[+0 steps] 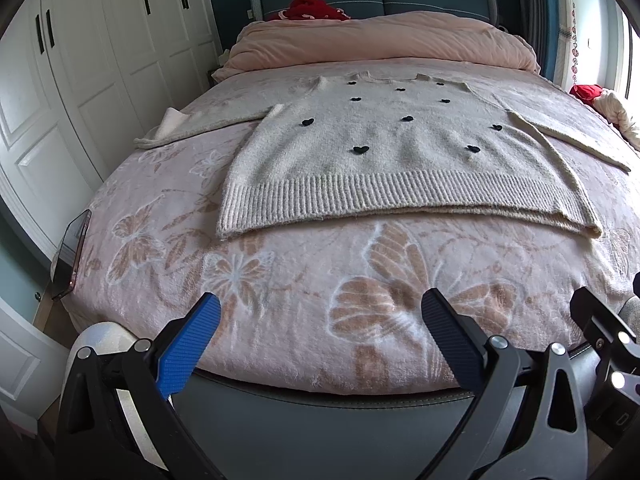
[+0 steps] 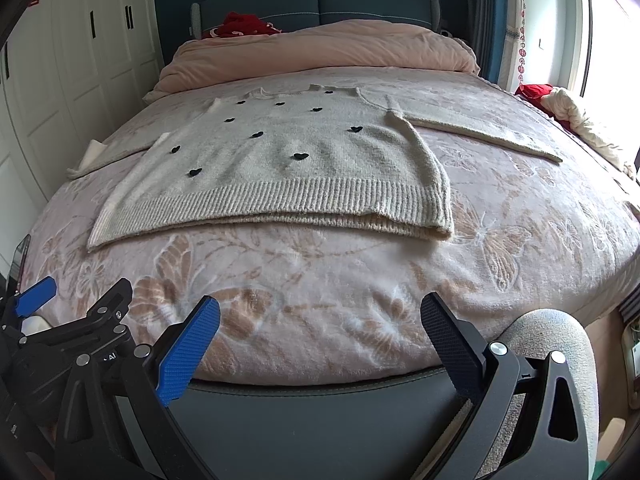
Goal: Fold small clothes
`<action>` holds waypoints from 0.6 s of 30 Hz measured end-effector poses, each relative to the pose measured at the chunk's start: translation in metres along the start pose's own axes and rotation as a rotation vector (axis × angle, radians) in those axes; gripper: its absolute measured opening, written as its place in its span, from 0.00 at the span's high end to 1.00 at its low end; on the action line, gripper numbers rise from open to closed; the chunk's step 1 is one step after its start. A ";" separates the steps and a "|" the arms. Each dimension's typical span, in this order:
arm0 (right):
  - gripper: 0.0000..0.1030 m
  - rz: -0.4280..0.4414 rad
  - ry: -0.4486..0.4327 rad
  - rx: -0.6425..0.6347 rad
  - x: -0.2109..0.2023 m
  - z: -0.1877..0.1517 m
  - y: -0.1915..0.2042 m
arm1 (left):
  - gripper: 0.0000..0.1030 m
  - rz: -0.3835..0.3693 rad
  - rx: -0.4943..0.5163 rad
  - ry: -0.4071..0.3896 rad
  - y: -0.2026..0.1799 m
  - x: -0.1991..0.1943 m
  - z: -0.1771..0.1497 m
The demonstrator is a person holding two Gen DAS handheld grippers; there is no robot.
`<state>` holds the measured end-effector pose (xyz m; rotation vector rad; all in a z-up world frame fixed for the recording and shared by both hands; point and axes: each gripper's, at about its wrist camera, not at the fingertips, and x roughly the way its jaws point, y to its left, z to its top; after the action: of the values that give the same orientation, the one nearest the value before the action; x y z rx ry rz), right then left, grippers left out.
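Blue and black ribbed pads stand wide apart on both tools: the left gripper (image 1: 320,320) and right gripper (image 2: 320,320) hover empty over the near edge of the bed (image 1: 280,360), likely poised to start the fold. Farther out, well apart from both, the cream knitted sweater (image 1: 384,152) lies flat, front up, hem nearest, its sleeves spread left and right so each can be reached and folded inward.

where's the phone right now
In the left wrist view, the phone stands propped at the bed's left edge, beside the pink blanket, left of the sweater.
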<state>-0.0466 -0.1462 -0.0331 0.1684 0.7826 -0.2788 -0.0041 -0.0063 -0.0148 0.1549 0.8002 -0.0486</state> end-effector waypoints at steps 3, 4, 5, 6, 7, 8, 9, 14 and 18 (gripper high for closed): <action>0.05 -0.001 0.002 0.000 0.000 0.000 0.000 | 0.05 -0.001 0.000 0.001 0.000 0.000 0.000; 0.05 -0.001 0.001 0.000 0.000 0.000 0.000 | 0.05 -0.002 0.000 0.001 0.000 0.000 0.000; 0.05 0.000 0.002 -0.001 0.000 0.000 0.000 | 0.05 -0.004 0.000 0.002 0.000 0.000 0.000; 0.05 0.000 0.002 -0.001 0.000 0.000 0.001 | 0.05 -0.002 0.001 0.002 0.001 0.001 -0.001; 0.05 -0.002 0.002 -0.001 0.000 0.000 0.001 | 0.05 -0.001 0.001 0.001 0.000 0.000 0.000; 0.05 0.000 0.002 0.000 0.000 0.000 0.000 | 0.05 -0.004 0.001 0.002 0.000 0.000 0.000; 0.05 0.001 0.003 -0.001 0.001 0.000 0.001 | 0.05 -0.002 0.001 0.001 0.000 0.000 -0.001; 0.05 0.001 0.006 -0.001 0.002 0.000 0.000 | 0.05 -0.002 0.005 0.003 0.000 0.001 -0.001; 0.05 0.001 0.006 -0.001 0.002 0.000 0.000 | 0.05 -0.003 0.006 0.006 0.000 0.001 -0.001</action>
<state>-0.0457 -0.1461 -0.0345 0.1691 0.7890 -0.2767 -0.0044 -0.0061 -0.0159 0.1596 0.8066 -0.0533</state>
